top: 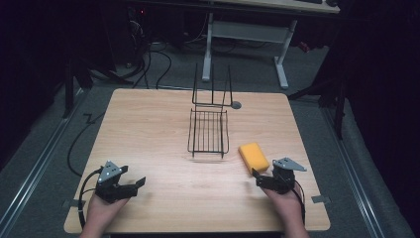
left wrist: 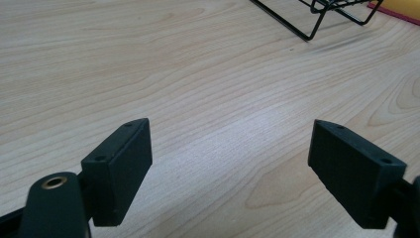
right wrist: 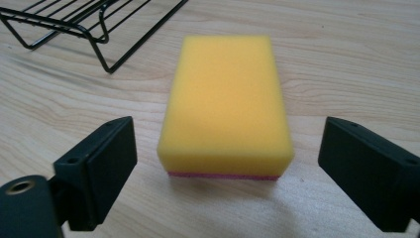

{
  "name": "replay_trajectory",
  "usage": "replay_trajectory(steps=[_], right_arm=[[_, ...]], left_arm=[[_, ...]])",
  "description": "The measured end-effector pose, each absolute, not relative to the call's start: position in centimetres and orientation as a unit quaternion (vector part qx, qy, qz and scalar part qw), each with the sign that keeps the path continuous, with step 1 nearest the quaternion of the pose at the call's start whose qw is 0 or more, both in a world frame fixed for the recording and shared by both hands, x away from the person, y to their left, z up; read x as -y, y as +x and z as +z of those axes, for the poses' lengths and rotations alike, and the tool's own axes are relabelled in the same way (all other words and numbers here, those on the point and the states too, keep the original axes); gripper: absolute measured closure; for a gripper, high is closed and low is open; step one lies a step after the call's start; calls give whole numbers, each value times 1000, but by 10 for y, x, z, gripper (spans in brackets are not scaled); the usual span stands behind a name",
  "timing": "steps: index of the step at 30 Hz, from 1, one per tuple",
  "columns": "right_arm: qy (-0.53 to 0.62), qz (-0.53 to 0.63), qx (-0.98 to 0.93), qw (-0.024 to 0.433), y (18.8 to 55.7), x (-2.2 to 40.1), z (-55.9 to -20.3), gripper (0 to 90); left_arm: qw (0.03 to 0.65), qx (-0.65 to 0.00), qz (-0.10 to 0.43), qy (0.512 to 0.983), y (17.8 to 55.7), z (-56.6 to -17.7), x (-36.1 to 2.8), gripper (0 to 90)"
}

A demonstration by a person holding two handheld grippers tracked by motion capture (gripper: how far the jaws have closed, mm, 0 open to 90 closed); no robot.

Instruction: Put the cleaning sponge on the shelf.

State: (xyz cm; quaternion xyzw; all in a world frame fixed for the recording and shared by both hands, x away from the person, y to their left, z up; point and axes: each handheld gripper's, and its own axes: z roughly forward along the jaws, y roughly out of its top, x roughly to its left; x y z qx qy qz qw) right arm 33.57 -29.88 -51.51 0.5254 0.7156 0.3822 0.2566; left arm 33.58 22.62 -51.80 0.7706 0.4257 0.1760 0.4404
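A yellow sponge (top: 253, 156) with a pink underside lies flat on the wooden table (top: 148, 129), right of a black wire rack (top: 208, 131). My right gripper (top: 257, 178) is open just behind the sponge. In the right gripper view the sponge (right wrist: 228, 104) lies straight ahead with its near end level with the jaw tips. Both pads stand well clear of its sides, and my right gripper (right wrist: 228, 126) touches nothing. My left gripper (top: 131, 179) rests open near the table's front left, with bare wood between its jaws (left wrist: 230, 144).
The wire rack (right wrist: 74, 20) has a tall upright back section at the table's far middle. Its corner (left wrist: 322, 12) and a sliver of the sponge (left wrist: 401, 6) appear far off in the left gripper view. A desk frame and cables stand on the floor beyond the table.
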Motion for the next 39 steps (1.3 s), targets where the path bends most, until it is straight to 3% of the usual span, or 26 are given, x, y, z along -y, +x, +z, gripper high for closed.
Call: replay_trajectory(steps=[2,11,39], right_arm=[[533,369,-719,249,342,299,-519,34],[543,353,-726,232,351,298,-526,44],[534,312,-753,226,363,283,-527,244]], left_arm=[[441,-426,177,770,334,-518,-228,179],[438,-424,185,771,327,-517,-232,179],[436,-439,194,761,317,-517,-245,179]])
